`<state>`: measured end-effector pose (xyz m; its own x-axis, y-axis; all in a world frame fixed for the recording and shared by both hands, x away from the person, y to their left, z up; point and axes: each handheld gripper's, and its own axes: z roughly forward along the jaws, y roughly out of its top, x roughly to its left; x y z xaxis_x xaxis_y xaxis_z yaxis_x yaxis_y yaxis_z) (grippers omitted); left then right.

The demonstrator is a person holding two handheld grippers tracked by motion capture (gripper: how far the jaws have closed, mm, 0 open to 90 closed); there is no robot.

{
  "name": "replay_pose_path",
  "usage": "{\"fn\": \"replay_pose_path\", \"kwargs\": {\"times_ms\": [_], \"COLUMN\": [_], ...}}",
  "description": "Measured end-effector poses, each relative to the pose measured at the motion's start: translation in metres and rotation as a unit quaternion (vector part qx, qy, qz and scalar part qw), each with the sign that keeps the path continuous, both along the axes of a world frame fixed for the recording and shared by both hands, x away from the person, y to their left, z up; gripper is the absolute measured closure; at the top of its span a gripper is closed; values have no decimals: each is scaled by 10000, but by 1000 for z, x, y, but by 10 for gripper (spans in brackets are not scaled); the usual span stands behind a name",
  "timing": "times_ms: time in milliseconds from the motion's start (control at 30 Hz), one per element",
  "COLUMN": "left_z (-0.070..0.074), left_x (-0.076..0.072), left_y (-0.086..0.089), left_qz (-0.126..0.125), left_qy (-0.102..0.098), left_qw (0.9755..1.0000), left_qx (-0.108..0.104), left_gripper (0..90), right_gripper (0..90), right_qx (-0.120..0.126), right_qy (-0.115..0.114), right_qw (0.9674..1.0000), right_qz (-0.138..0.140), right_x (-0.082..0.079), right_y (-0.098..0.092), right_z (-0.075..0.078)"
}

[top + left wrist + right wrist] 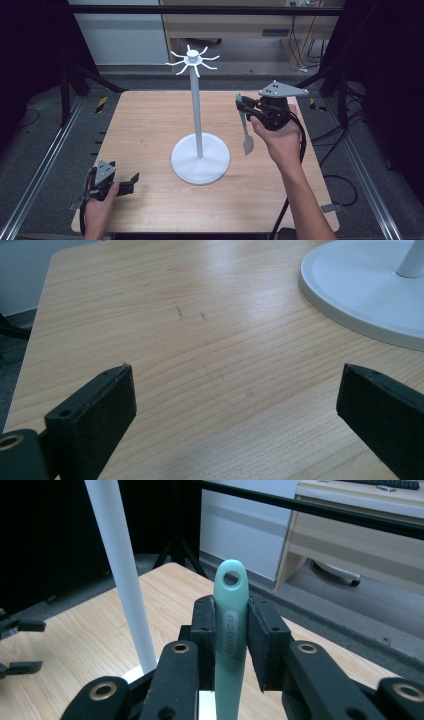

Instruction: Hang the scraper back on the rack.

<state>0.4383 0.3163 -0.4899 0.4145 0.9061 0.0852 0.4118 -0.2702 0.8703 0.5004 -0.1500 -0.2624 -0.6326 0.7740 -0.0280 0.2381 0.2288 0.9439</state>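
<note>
Left tongs [131, 181] gaping on wood table [150, 130], right tongs [245, 106] clamping green spatula [246, 131], grey floor [45, 150]

Centre: the white stand [200, 150] with its tall pole and round base blocks the middle of the counter [145, 125].
Left side: bare wood, free to pass.
Right side: spatula [246, 127] hangs just beside the pole.

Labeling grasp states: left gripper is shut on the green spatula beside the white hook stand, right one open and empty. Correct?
Sides swapped. The right gripper is shut on the green spatula, per the right gripper view; the left gripper is open and empty, per the left gripper view. Spatula is beside the white hook stand.
</note>
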Motion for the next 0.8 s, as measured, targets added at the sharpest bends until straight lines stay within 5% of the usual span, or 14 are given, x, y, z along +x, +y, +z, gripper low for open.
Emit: {"fn": "replay_pose_path", "kwargs": {"times_ms": [800], "left_z": [0], "left_x": [0], "left_y": [0], "left_qz": [-12], "left_qy": [2], "left_qw": [10000], "left_qx": [24], "left_gripper": [21], "right_gripper": [749], "right_qx": [226], "right_qy": [-381], "right_qw": [9988], "right_qz": [226], "right_x": [-2], "right_y": [12], "right_z": [35]}}
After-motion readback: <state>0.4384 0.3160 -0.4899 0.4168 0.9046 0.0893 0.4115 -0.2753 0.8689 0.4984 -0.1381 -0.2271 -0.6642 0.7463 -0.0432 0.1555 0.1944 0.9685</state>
